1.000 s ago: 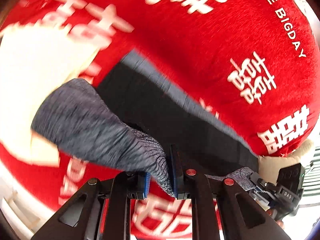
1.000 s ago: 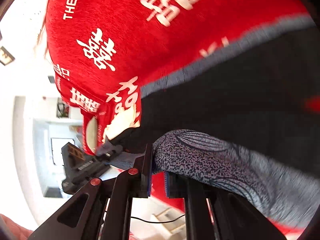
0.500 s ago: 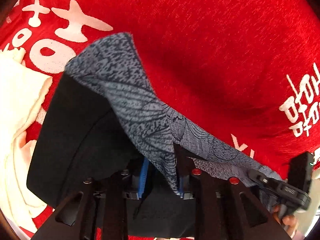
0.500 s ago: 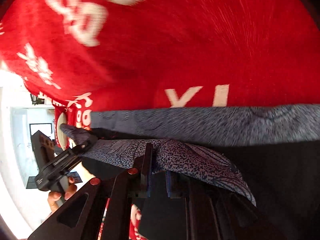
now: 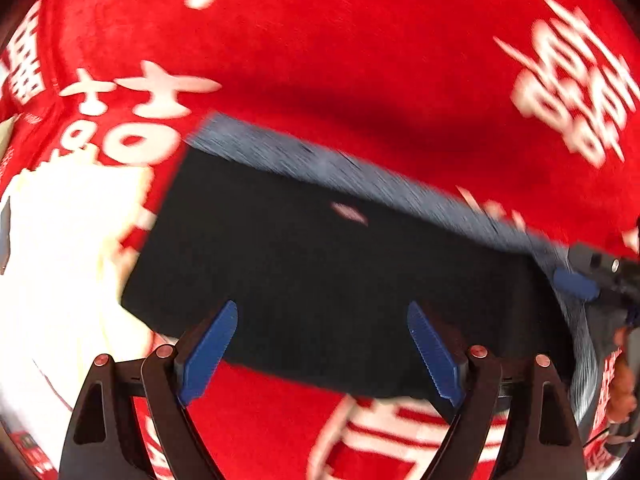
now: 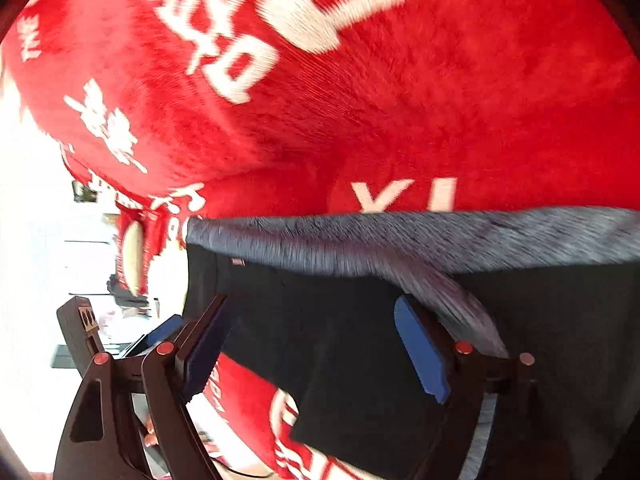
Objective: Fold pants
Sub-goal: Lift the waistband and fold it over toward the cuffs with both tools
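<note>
The pants [image 5: 320, 264] lie folded as a dark rectangle on the red blanket [image 5: 360, 60], with a grey patterned band [image 5: 360, 172] along the far edge. My left gripper [image 5: 322, 350] is open and empty just above the near edge of the pants. In the right wrist view the pants [image 6: 340, 328] show the same grey band [image 6: 400, 240] on top. My right gripper [image 6: 308, 344] is open and empty over them. The right gripper also shows at the right edge of the left wrist view [image 5: 592, 276].
A cream-white cloth [image 5: 60, 260] lies on the blanket left of the pants. The blanket [image 6: 360, 100] carries white printed characters. Its left edge drops off to a bright room [image 6: 40, 260] in the right wrist view.
Both grippers have let go of the grey patterned fabric and opened wide. The fabric now lies flat on the pants. Both grippers have pulled back a little.
</note>
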`<state>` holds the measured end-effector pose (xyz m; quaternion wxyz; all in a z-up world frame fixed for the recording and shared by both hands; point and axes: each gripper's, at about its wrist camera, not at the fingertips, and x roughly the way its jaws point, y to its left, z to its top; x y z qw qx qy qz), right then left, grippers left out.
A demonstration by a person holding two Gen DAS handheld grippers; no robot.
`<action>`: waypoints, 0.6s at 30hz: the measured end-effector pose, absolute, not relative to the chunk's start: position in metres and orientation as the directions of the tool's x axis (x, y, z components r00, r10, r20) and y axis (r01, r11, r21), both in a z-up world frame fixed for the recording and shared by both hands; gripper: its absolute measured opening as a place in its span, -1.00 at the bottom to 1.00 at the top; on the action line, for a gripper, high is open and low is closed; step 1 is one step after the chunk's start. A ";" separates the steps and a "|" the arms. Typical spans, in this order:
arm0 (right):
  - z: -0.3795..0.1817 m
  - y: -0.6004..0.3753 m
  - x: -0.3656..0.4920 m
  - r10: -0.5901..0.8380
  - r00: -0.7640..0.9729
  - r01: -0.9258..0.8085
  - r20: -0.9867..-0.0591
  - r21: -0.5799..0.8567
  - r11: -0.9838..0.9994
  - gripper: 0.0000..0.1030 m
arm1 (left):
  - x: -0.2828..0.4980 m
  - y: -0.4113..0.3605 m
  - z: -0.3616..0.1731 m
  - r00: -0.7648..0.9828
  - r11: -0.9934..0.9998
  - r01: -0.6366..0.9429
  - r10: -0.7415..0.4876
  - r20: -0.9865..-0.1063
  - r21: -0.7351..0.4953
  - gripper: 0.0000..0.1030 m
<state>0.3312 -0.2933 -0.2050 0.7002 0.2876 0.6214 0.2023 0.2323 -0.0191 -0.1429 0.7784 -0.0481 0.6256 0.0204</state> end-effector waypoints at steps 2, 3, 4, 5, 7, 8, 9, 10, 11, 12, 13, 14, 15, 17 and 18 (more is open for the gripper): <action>-0.193 -0.304 0.314 0.600 0.156 0.078 -0.785 0.615 0.785 0.65 | 0.217 -0.040 -0.143 0.188 0.996 -0.065 -0.051 -0.981 -0.064 0.70; -0.188 -0.310 0.305 0.586 0.163 0.080 -0.794 0.603 0.794 0.65 | 0.209 -0.054 -0.144 0.172 0.997 -0.044 -0.061 -0.983 -0.070 0.70; -0.184 -0.318 0.292 0.570 0.171 0.081 -0.804 0.588 0.805 0.65 | 0.201 -0.065 -0.143 0.161 0.997 -0.023 -0.068 -0.985 -0.072 0.70; -0.180 -0.327 0.276 0.549 0.181 0.089 -0.816 0.569 0.817 0.65 | 0.192 -0.076 -0.142 0.153 0.997 0.003 -0.074 -0.986 -0.074 0.70; -0.174 -0.343 0.249 0.501 0.190 0.118 -0.844 0.526 0.842 0.65 | 0.176 -0.099 -0.141 0.140 0.995 0.058 -0.092 -0.986 -0.084 0.70; -0.172 -0.349 0.237 0.478 0.194 0.132 -0.857 0.506 0.853 0.65 | 0.169 -0.108 -0.140 0.134 0.993 0.084 -0.095 -0.986 -0.084 0.70; -0.169 -0.356 0.223 0.460 0.201 0.147 -0.865 0.491 0.859 0.65 | 0.163 -0.116 -0.139 0.129 0.991 0.105 -0.096 -0.987 -0.083 0.70; -0.166 -0.369 0.206 0.444 0.212 0.166 -0.871 0.479 0.862 0.65 | 0.155 -0.127 -0.138 0.118 0.987 0.131 -0.107 -0.987 -0.091 0.70; -0.162 -0.380 0.187 0.416 0.226 0.195 -0.881 0.460 0.867 0.65 | 0.149 -0.135 -0.138 0.104 0.983 0.145 -0.126 -0.987 -0.110 0.70; -0.161 -0.388 0.171 0.389 0.232 0.224 -0.891 0.439 0.870 0.65 | 0.147 -0.139 -0.138 0.093 0.980 0.155 -0.141 -0.986 -0.125 0.70; -0.160 -0.402 0.151 0.366 0.235 0.260 -0.900 0.421 0.869 0.65 | 0.141 -0.150 -0.138 0.079 0.973 0.174 -0.169 -0.982 -0.153 0.70; -0.160 -0.415 0.129 0.346 0.238 0.308 -0.908 0.408 0.859 0.65 | 0.137 -0.157 -0.137 0.075 0.968 0.188 -0.185 -0.980 -0.168 0.70; -0.161 -0.426 0.110 0.329 0.238 0.351 -0.914 0.397 0.848 0.65 | 0.133 -0.166 -0.138 0.070 0.961 0.205 -0.203 -0.977 -0.185 0.70; -0.164 -0.447 0.064 0.289 0.237 0.446 -0.928 0.368 0.816 0.65 | 0.127 -0.185 -0.140 0.061 0.949 0.240 -0.226 -0.972 -0.206 0.70; -0.166 -0.458 0.039 0.271 0.243 0.490 -0.931 0.359 0.794 0.65 | 0.127 -0.191 -0.141 0.060 0.944 0.251 -0.235 -0.970 -0.214 0.70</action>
